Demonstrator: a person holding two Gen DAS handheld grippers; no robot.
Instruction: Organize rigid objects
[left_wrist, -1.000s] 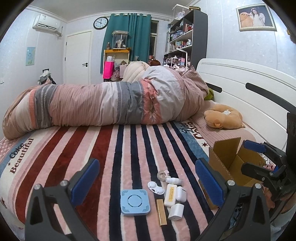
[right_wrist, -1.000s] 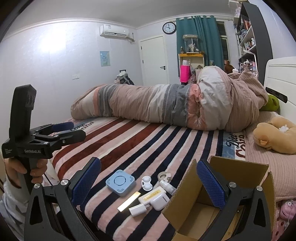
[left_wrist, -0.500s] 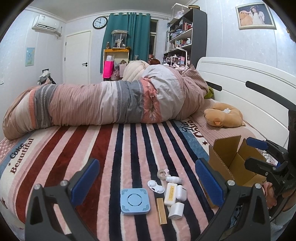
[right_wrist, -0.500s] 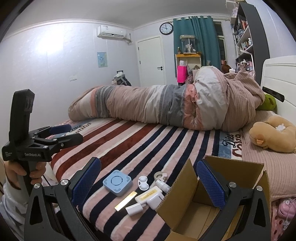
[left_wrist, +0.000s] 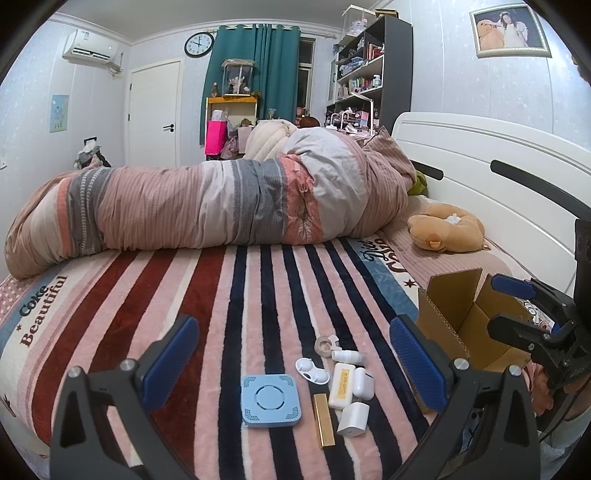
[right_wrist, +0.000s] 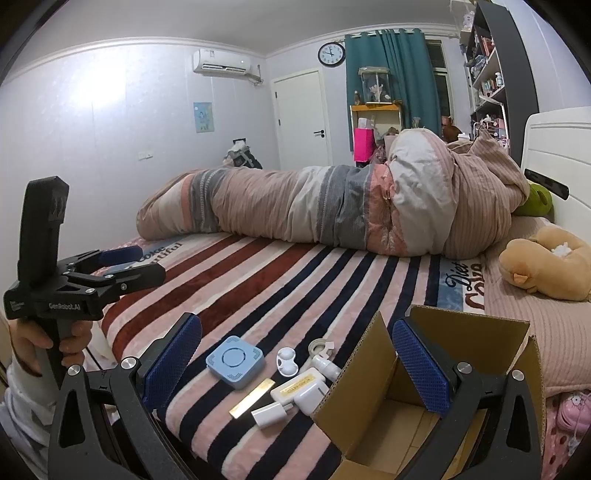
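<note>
Since a second ago the right hand-held gripper has drifted so that the cardboard box sits more squarely under its right finger, while the left hand-held gripper has barely shifted over the small items. Both hang above the bed with jaws spread wide and nothing between them. The things to sort lie in a tight cluster on the striped blanket, just left of the open box: a pale blue square device, a white double-cup case, a roll of tape, a small white bottle, a cream flat pack touching a white earbud-style case, a white charger plug and a gold bar. All look light, hard-shelled and smooth, so they would likely slip rather than deform under the pads; the plush blanket gives under them, which should let a finger sink beside an edge. The blue device is broad and flat, and taking it across two opposite sides seems the surest hold. The gold bar is thin and lies low in the pile, so it probably calls for a pinch across its narrow width. The plug, pack and case lie packed together, so reaching for one risks nudging its neighbours; the plug at the near edge looks the easiest to take first. The box's near flap stands up between cluster and cavity and may need clearing on the way in.
</note>
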